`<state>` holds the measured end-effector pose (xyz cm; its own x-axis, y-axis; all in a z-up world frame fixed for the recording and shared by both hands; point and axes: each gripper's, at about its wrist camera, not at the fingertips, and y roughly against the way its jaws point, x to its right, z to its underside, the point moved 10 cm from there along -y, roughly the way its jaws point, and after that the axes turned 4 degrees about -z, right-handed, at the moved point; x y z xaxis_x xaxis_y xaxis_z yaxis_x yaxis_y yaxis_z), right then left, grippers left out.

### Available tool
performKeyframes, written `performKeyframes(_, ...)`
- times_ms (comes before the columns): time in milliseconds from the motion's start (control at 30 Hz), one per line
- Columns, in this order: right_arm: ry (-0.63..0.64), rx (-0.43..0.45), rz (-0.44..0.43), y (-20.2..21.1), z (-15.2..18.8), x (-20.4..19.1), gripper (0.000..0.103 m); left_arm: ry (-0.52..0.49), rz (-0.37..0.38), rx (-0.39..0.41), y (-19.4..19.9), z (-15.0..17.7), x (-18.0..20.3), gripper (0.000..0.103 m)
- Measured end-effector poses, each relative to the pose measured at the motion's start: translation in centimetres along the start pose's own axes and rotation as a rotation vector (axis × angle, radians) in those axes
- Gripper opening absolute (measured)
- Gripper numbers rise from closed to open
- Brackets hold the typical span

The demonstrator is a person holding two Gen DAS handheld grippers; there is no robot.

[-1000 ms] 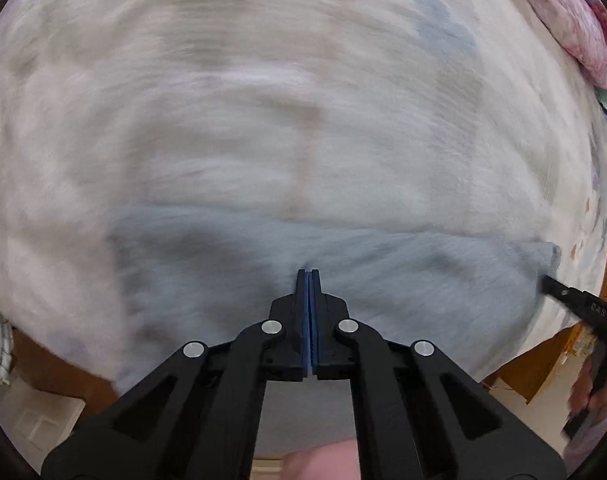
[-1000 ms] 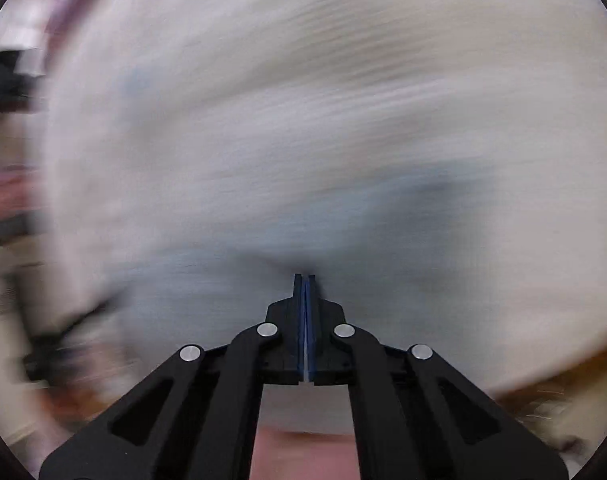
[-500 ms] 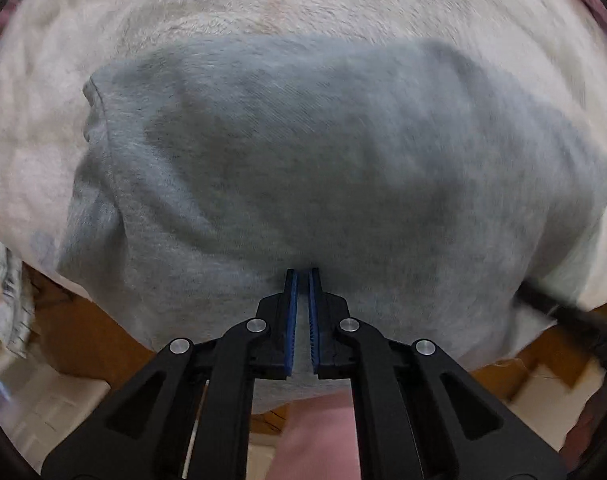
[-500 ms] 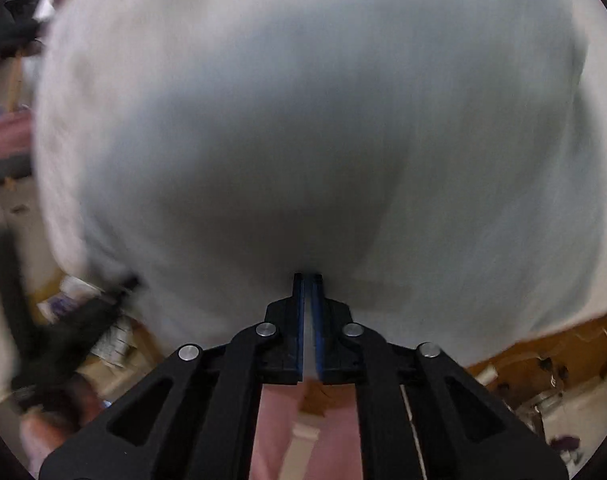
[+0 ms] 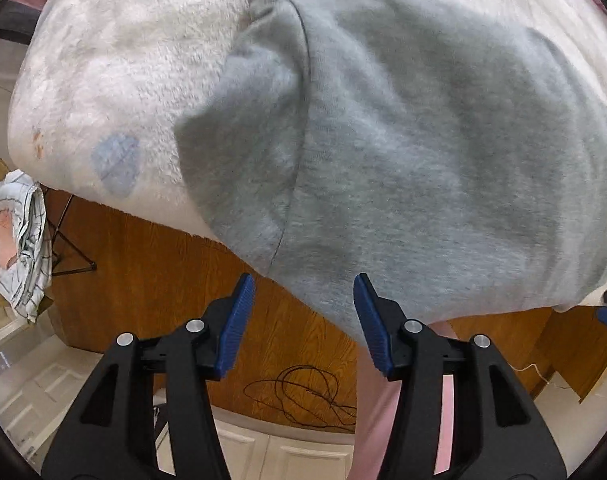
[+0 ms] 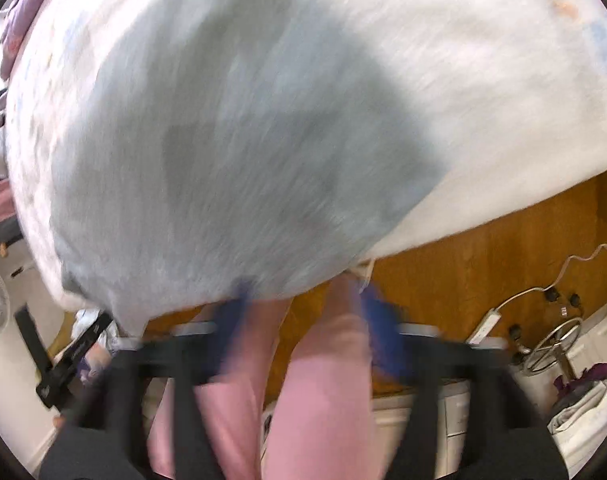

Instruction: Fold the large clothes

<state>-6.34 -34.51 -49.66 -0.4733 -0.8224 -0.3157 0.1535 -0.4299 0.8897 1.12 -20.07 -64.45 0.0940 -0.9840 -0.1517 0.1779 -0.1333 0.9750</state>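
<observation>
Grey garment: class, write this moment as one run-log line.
grey garment: lying folded on white blanket | left gripper: jaws just opened, empty | right gripper: jaws just opened, empty, blurred

Left gripper (image 5: 301, 320) and right gripper (image 6: 303, 320) (both empty): jaws just opening.

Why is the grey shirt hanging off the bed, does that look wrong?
A bit, yes. The grey garment lies on the white blanket, but its near edge droops past the bed's edge over the wood floor. The side flap is folded unevenly too. Both grippers stand open, holding nothing.
</observation>
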Motion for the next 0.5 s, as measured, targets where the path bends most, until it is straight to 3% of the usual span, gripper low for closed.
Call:
performKeyframes(67, 0.006, 0.064, 0.023, 2.4, -1.8, 1.6, 0.083, -0.009, 0.003, 0.011, 0.8, -0.7, 1.0, 0.061)
performKeyframes(133, -0.003, 0.091, 0.018, 3.7, -3.9, 2.1, 0.085, -0.017, 0.006, 0.039, 2.1, 0.7, 3.4, 0.079)
performKeyframes(200, -0.019, 0.088, 0.008, 3.8, -5.8, 2.1, 0.085, -0.018, 0.023, 0.057, 4.3, -1.5, 0.8, 0.084)
performKeyframes(233, -0.016, 0.085, 0.002, 3.8, -6.8, 2.0, 0.085, -0.017, 0.039, 0.057, 4.7, -2.0, 2.0, 0.088)
performKeyframes(333, 0.04, 0.083, -0.01, 3.7, -9.3, 0.8, 0.085, -0.016, 0.077, 0.07, 6.6, -4.3, 3.2, 0.089)
performKeyframes(433, 0.104, 0.085, -0.097, 3.3, -11.4, -0.9, 0.085, -0.035, 0.08, 0.078, 7.6, -6.6, 3.7, 0.089)
performKeyframes(500, 0.121, 0.111, -0.111, 2.8, -12.6, -1.7, 0.086, -0.052, 0.091, 0.085, 8.6, -8.1, 4.9, 0.089)
